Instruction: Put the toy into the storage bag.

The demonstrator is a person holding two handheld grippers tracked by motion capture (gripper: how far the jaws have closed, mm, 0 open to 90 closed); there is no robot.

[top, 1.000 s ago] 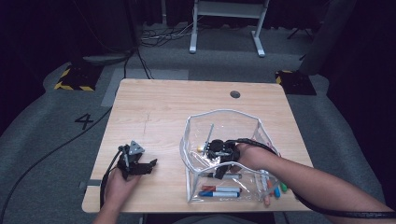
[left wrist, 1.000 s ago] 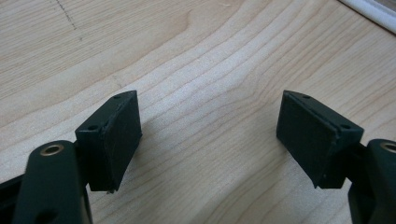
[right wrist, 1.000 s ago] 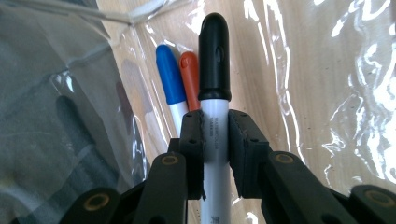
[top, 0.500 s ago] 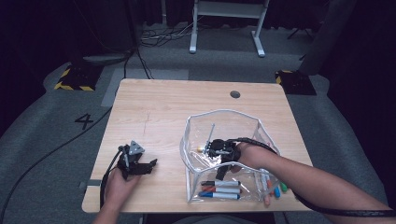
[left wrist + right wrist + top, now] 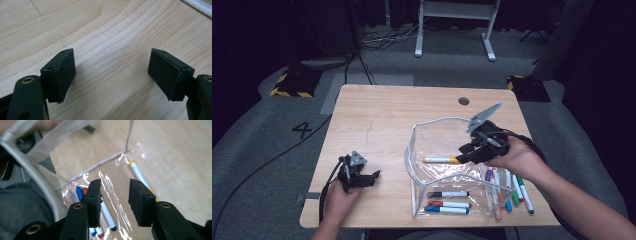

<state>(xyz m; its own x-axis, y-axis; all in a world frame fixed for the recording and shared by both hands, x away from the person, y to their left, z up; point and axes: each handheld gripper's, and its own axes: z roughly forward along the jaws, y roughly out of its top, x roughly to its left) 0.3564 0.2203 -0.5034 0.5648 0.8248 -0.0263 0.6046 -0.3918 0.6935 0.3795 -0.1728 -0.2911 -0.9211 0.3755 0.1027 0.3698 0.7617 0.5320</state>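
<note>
Pale wood makes up the table [image 5: 382, 115], the biggest thing before us, and on its right half stands the clear plastic bag [image 5: 432, 132] with a white rim, mouth open upward. Inside the bag, on its floor, lies a yellow-tipped marker [image 5: 440, 160]; further toward us we see three more markers [image 5: 450, 202] lying side by side under the plastic, and a cluster of coloured markers [image 5: 509, 187] lies at the bag's right edge near our right forearm.

Our right gripper [image 5: 467, 151] hangs inside the bag's mouth, above the plastic floor; in the right gripper view its jaws stand a modest gap apart with nothing between them, and the yellow-tipped marker lies just beyond the tips, untouched.

Our left gripper [image 5: 373, 176] rests low on the table's near left part, well apart from the bag; in the left gripper view its jaws are spread wide over bare wood, holding nothing
</note>
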